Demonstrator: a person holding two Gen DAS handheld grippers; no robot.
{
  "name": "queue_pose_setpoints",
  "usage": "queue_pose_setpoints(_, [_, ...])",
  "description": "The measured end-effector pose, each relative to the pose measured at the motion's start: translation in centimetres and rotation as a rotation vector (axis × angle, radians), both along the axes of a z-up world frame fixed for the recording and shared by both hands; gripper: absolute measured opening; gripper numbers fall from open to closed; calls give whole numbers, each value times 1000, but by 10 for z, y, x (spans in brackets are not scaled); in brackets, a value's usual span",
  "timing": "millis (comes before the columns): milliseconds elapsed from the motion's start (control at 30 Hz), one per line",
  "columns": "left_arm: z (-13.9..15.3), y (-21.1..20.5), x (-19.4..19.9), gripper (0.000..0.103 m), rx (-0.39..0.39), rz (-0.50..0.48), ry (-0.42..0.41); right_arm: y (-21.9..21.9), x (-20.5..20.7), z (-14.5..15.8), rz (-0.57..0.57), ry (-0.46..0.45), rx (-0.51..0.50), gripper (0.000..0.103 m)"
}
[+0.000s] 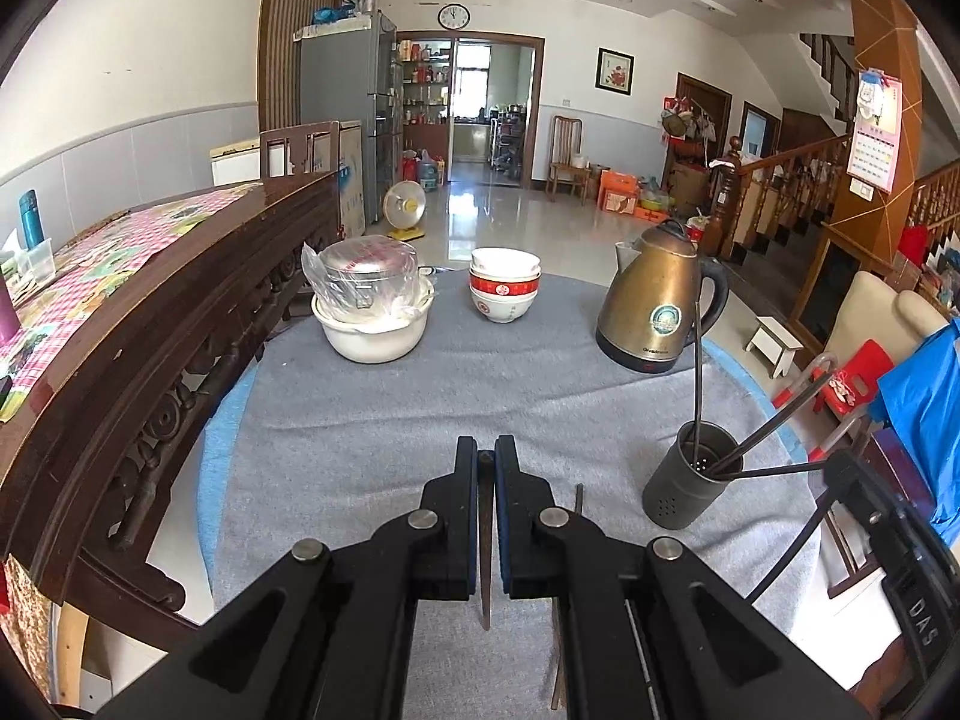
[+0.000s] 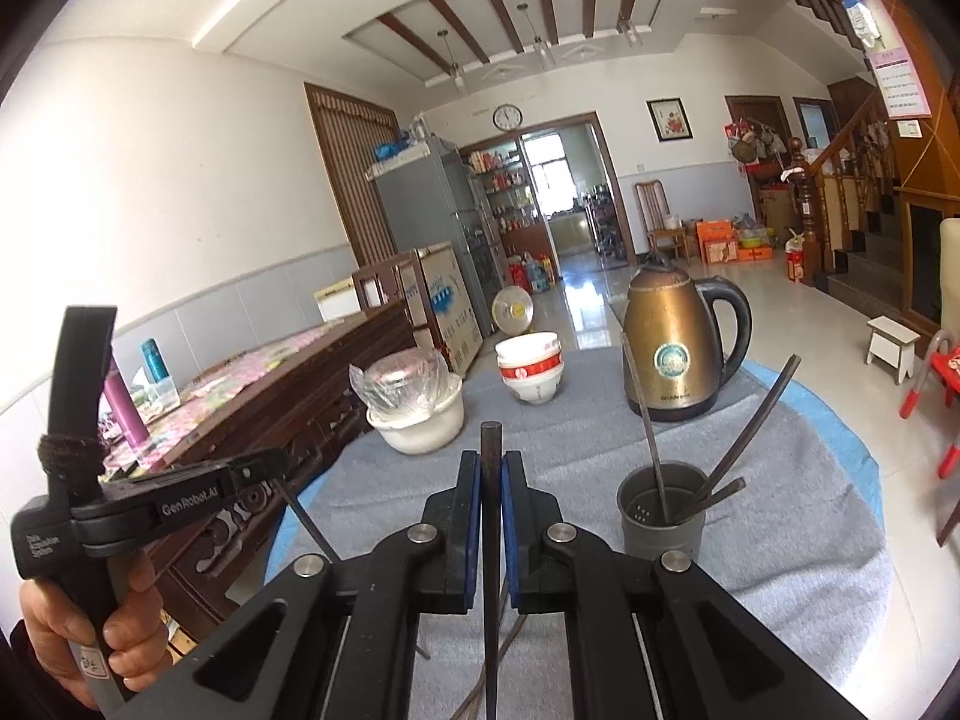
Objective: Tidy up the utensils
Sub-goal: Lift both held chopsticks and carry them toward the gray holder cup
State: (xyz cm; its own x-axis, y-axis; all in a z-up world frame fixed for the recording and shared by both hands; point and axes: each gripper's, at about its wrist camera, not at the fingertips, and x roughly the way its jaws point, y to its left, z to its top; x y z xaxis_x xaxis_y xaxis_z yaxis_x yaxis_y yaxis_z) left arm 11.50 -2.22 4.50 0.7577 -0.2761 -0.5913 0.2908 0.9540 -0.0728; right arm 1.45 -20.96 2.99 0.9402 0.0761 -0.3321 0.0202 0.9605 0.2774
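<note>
Loose chopstick [image 1: 579, 501] mostly hidden behind fingers [image 1: 521, 516].

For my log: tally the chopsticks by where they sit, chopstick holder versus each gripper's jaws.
holder chopsticks in the chopstick holder: 3
left chopstick in the left gripper: 1
right chopstick in the right gripper: 1
Total: 5

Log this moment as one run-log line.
left gripper: shut on chopstick | right gripper: shut on chopstick | holder: three chopsticks in | kettle: behind holder
</note>
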Motion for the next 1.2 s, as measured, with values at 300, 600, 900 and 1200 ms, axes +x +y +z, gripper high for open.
queue_pose_setpoints(300, [-4,25,3,6,-61,-11,52,-15,-7,-4,-30,-10,21,7])
queue_pose_setpoints(600, [-9,36,-2,6,-92,-1,46,-19,-8,-14,-61,-14,27,7])
queue_pose_setpoints(900, [-21,36,-1,6,-92,-17,65,-16,-5,-30,-64,17,14,7])
queue_pose_setpoints(1200, [-4,31,-3,6,-118,-40,38,-23,-16,-9,-72,-80,23,7])
